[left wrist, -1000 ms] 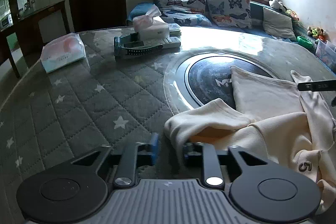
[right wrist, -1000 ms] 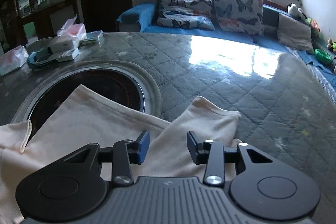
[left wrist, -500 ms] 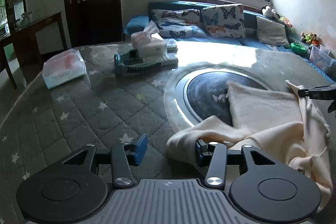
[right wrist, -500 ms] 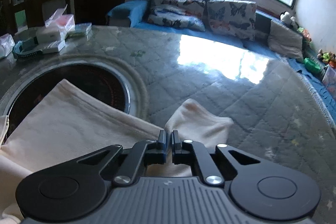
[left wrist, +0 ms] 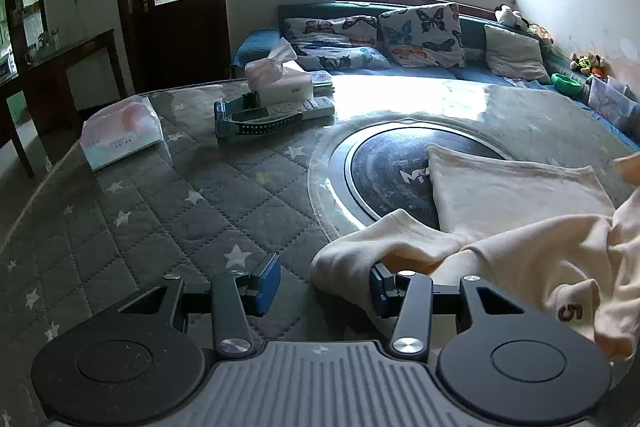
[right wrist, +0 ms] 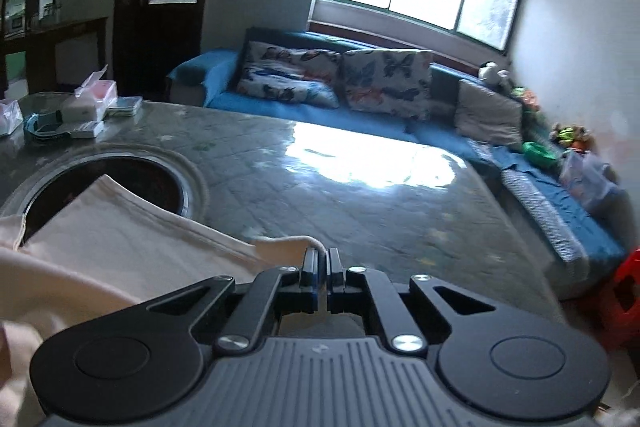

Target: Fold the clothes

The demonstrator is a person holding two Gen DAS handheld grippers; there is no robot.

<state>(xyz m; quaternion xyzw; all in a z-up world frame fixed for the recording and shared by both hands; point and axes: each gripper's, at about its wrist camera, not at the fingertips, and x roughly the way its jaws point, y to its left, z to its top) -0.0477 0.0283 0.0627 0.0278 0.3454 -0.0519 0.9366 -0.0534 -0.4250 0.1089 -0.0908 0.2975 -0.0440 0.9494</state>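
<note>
A cream long-sleeved top [left wrist: 516, 195] lies on the quilted grey table [left wrist: 168, 211], partly over a round black inset [left wrist: 384, 167]. Its left sleeve cuff [left wrist: 384, 247] lies bunched between the fingers of my left gripper [left wrist: 324, 283], which is open and not closed on the cloth. In the right wrist view my right gripper [right wrist: 323, 269] is shut on the other sleeve cuff [right wrist: 288, 247] and holds it lifted off the table. The top's body [right wrist: 120, 235] spreads to the left there. A printed "5" [left wrist: 570, 311] shows on the cloth at the right.
A tissue pack [left wrist: 120, 135], a tissue box [left wrist: 280, 79], a remote [left wrist: 296, 109] and a blue strap device [left wrist: 248, 123] sit at the table's far left. A blue sofa with butterfly cushions [left wrist: 416, 35] stands behind the table, under the window.
My right gripper closed on the right sleeve cuff and lifted it up and back. My left gripper opened wider around the left cuff and rose slightly.
</note>
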